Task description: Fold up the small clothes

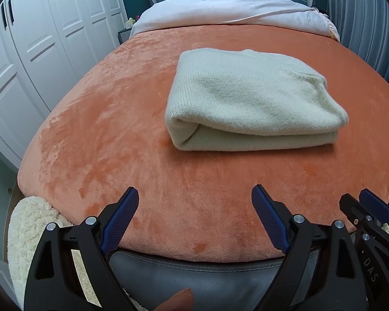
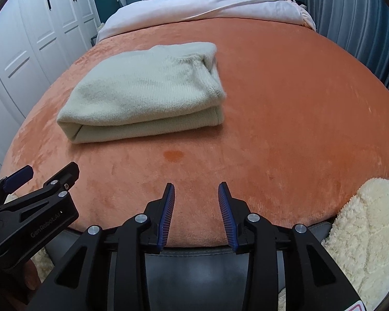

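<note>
Home bedroom: bed (image 1: 220, 207), wardrobes (image 1: 51, 39).

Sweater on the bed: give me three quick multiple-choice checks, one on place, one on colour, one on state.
1. Where does the sweater lie?
A. on the orange blanket
B. on the floor
C. between the tongs

2. What colour is the sweater?
A. dark blue
B. cream
C. red

3. What state is the sweater in?
A. spread flat
B. hanging
C. folded into a stack

Answers:
1 A: it rests on the blanket, clear of the left tongs and right tongs.
2 B: the knit is pale cream.
3 C: layered edges show at its near side.
</note>
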A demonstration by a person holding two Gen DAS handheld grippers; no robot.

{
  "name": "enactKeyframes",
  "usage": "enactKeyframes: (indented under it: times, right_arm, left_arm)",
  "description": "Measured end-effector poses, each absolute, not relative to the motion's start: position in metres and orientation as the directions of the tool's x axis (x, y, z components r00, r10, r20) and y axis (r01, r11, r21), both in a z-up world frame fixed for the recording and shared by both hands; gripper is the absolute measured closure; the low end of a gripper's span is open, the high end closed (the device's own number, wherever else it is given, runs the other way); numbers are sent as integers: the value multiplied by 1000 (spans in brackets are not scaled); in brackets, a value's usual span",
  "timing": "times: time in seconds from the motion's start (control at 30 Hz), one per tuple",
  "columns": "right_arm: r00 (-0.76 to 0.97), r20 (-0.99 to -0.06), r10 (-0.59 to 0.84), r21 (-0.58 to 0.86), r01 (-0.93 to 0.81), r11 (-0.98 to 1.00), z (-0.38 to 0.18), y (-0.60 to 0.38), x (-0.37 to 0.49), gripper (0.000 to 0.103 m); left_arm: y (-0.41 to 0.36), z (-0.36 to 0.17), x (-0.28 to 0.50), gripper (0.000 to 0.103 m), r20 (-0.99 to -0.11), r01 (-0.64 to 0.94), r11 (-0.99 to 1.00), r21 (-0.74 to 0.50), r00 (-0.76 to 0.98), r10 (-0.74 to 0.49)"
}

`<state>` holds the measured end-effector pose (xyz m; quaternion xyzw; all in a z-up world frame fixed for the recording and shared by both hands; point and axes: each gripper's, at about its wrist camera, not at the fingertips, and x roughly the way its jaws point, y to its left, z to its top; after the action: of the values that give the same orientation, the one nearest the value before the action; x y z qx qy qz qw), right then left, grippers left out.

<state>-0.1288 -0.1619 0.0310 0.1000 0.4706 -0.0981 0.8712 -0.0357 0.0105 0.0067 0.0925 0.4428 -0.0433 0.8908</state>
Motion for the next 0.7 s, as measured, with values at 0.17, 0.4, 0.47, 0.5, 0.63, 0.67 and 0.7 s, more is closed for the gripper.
enactKeyframes:
  times: [0.17, 0.4, 0.47, 0.5, 0.63, 0.67, 0.7]
  right_arm:
    - [531, -844, -77, 78, 263, 962, 28, -158, -128, 67]
    - [529, -845, -79, 76, 265, 961, 28, -154, -128, 67]
    - [529, -845, -79, 76, 265, 961, 27, -154, -128, 67]
    - [529, -845, -79, 76, 265, 961, 27, -154, -128, 67]
    - [527, -846, -77, 76, 263, 962, 27, -155, -128, 67]
    - [527, -846, -76, 77, 263, 962, 27, -154, -128, 67]
    - [528, -846, -76, 76, 261, 962, 27, -155, -127, 67]
  left_arm:
    - [10, 4, -35, 16, -800, 170, 977, 130, 600, 2]
    - [10, 3, -35, 16, -802, 174, 976, 129, 597, -1]
    - [10, 3, -35, 16, -803, 175, 976, 128, 596, -2]
    - [10, 3, -35, 16, -803, 176, 976, 127, 596, -3]
    - [11, 2, -33, 16, -808, 176, 977, 122, 589, -5]
    - [12, 2, -33, 16, -810, 175, 977, 117, 586, -8]
    - [12, 1, -32, 16, -812, 174, 978, 114, 583, -9]
